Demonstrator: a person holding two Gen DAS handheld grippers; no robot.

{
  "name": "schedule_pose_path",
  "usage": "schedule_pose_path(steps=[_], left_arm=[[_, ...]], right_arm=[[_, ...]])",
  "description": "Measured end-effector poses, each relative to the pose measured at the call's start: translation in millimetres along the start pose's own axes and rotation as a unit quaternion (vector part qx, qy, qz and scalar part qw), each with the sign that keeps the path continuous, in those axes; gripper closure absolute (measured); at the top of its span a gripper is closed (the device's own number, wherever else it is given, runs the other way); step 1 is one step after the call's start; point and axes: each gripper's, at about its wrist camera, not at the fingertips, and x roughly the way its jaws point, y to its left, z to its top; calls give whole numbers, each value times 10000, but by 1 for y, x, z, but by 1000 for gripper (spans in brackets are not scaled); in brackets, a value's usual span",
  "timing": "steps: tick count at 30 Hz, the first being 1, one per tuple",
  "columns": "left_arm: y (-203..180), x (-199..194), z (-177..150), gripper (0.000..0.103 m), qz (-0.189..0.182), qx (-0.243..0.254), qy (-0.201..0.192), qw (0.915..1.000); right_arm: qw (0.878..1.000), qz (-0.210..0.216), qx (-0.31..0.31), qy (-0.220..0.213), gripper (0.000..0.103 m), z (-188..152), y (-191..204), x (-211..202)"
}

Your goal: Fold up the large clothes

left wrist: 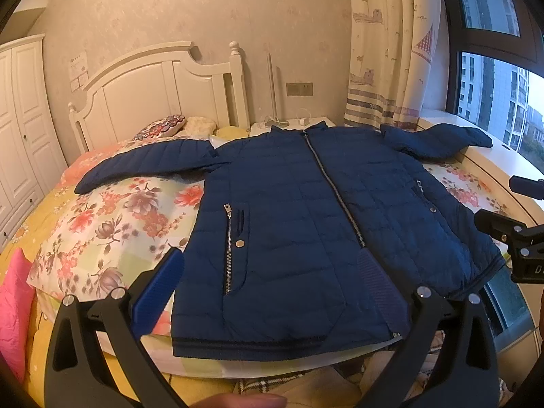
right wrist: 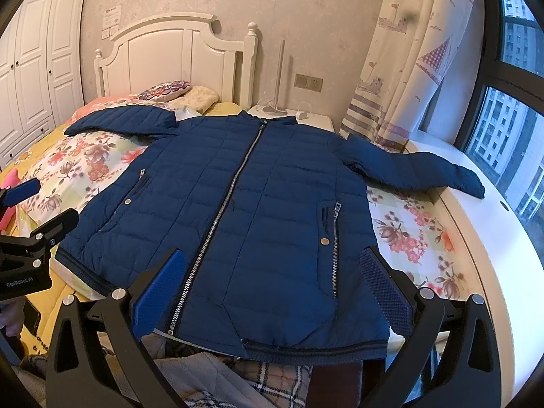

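Observation:
A navy quilted jacket (left wrist: 299, 224) lies flat and front-up on the bed, zipped, with both sleeves spread out to the sides; it also shows in the right wrist view (right wrist: 244, 210). Its left sleeve (left wrist: 146, 166) lies across the floral quilt, its right sleeve (right wrist: 418, 170) reaches onto the window ledge. My left gripper (left wrist: 272, 285) is open and empty, hovering over the jacket's lower left part near the hem. My right gripper (right wrist: 275, 289) is open and empty over the lower right part. Each gripper shows at the edge of the other's view.
The floral quilt (left wrist: 112, 224) covers the bed with a white headboard (left wrist: 163, 88). A pink cushion (left wrist: 13, 306) lies at the left. A nightstand (right wrist: 306, 119), curtain (right wrist: 408, 68) and white window ledge (right wrist: 476, 238) are at the right. A plaid cloth (right wrist: 265, 380) lies below the hem.

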Motion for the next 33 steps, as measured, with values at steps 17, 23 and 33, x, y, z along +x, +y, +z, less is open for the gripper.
schedule_pose_path(steps=[17, 23, 33], left_arm=[[-13, 102, 2, 2, 101, 334, 927, 9951], [-15, 209, 43, 2, 221, 591, 1595, 9852], [-4, 346, 99, 2, 494, 282, 1921, 9797]], right_arm=[[9972, 118, 354, 650, 4, -10, -30, 87], [9903, -187, 992, 959, 4, 10, -96, 143], [9502, -1202, 2745, 858, 4, 56, -265, 256]])
